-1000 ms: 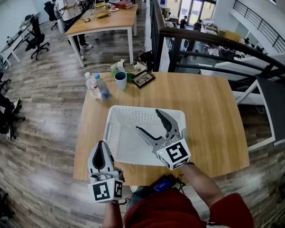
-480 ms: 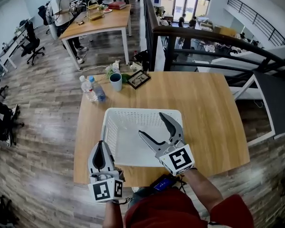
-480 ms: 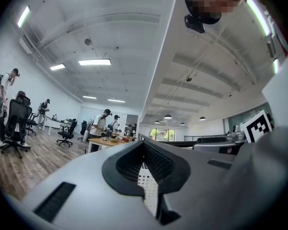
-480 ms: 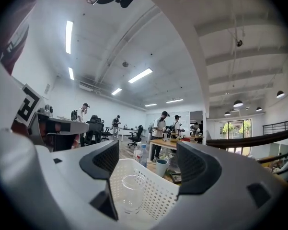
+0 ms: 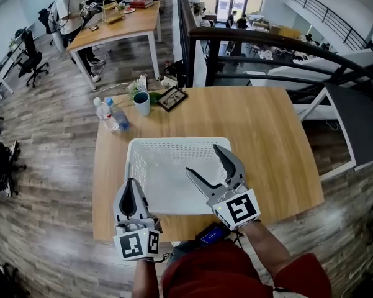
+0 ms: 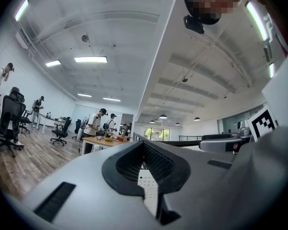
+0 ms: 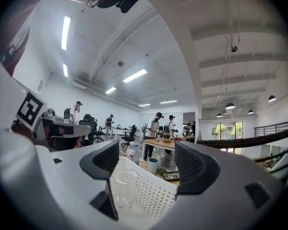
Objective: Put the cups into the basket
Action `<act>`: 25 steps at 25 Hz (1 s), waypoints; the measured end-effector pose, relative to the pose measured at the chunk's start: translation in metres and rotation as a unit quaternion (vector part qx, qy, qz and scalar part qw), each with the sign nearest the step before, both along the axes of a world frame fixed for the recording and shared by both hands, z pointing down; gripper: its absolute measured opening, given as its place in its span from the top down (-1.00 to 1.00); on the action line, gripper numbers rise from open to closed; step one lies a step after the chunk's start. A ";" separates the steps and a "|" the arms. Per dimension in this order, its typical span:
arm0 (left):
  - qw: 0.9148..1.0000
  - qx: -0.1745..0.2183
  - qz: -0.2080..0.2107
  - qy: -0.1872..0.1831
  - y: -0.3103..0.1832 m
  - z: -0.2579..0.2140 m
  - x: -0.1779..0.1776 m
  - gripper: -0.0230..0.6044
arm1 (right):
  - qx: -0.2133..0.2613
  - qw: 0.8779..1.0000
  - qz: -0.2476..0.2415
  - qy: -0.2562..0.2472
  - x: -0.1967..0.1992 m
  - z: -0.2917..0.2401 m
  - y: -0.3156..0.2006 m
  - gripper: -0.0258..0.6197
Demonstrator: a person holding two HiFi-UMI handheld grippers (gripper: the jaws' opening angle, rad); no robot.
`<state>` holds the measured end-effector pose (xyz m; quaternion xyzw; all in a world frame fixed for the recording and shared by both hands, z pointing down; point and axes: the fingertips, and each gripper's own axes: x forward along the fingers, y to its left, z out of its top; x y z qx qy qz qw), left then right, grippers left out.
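A white plastic basket sits on the near half of the wooden table. A clear glass cup stands upright inside it, close to a mesh wall. A teal cup stands on the table beyond the basket, also seen in the right gripper view. My right gripper hovers open over the basket's right half with nothing between its jaws. My left gripper is shut and empty at the basket's near left corner; its jaws fill the left gripper view.
Two water bottles stand at the far left of the table. A framed picture and a small plant lie beside the teal cup. A dark railing runs behind the table. People stand at a desk farther back.
The view has shifted, so the table and basket sit further left in frame. Both grippers keep their places and states, the right one still open over the basket.
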<state>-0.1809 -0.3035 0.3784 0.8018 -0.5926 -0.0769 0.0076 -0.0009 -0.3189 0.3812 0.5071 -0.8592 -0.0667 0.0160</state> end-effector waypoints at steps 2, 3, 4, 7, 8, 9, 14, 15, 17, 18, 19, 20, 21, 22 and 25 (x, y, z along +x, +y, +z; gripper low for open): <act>1.000 -0.002 0.007 0.000 0.000 0.001 0.004 0.93 | 0.000 1.000 0.004 0.000 0.003 -0.001 0.002 -0.18; 1.000 -0.001 0.010 -0.001 0.000 0.001 0.006 0.93 | 0.001 1.000 0.006 0.000 0.005 -0.002 0.003 -0.18; 1.000 -0.001 0.013 -0.001 0.000 0.000 0.008 0.93 | 0.001 1.000 0.008 -0.001 0.007 -0.003 0.004 -0.18; 1.000 0.003 0.022 -0.003 -0.001 -0.004 0.015 0.93 | 0.002 1.000 0.014 -0.002 0.013 -0.006 0.007 -0.18; 1.000 0.004 0.024 -0.004 -0.002 -0.006 0.016 0.93 | 0.003 1.000 0.016 -0.002 0.014 -0.007 0.007 -0.18; 1.000 0.006 0.026 -0.005 -0.002 -0.008 0.018 0.93 | 0.004 1.000 0.017 -0.003 0.016 -0.008 0.007 -0.18; 0.999 0.007 0.032 -0.006 -0.001 -0.011 0.022 0.93 | 0.004 1.000 0.019 -0.003 0.017 -0.008 0.011 -0.18; 0.999 0.006 0.031 -0.006 0.000 -0.010 0.022 0.93 | 0.004 1.000 0.020 -0.001 0.016 -0.008 0.012 -0.18; 0.999 0.004 0.031 -0.006 0.002 -0.009 0.022 0.93 | 0.005 1.000 0.018 0.000 0.015 -0.006 0.014 -0.18; 1.000 0.004 0.031 -0.006 0.002 -0.009 0.022 0.93 | 0.004 1.000 0.016 -0.001 0.014 -0.005 0.014 -0.18; 1.000 0.004 0.030 -0.006 0.002 -0.009 0.022 0.93 | 0.003 1.000 0.013 -0.002 0.014 -0.005 0.014 -0.18; 1.000 0.004 0.029 -0.006 0.001 -0.008 0.022 0.93 | 0.002 1.000 0.012 -0.003 0.013 -0.004 0.013 -0.18; 1.000 0.004 0.029 -0.005 0.001 -0.008 0.022 0.93 | 0.001 1.000 0.010 -0.004 0.013 -0.004 0.013 -0.18; 1.000 0.003 0.028 -0.005 0.001 -0.008 0.021 0.93 | 0.000 1.000 0.009 -0.004 0.012 -0.004 0.013 -0.17; 1.000 0.005 0.026 -0.005 0.003 -0.010 0.021 0.93 | -0.002 1.000 0.005 -0.004 0.011 -0.004 0.013 -0.17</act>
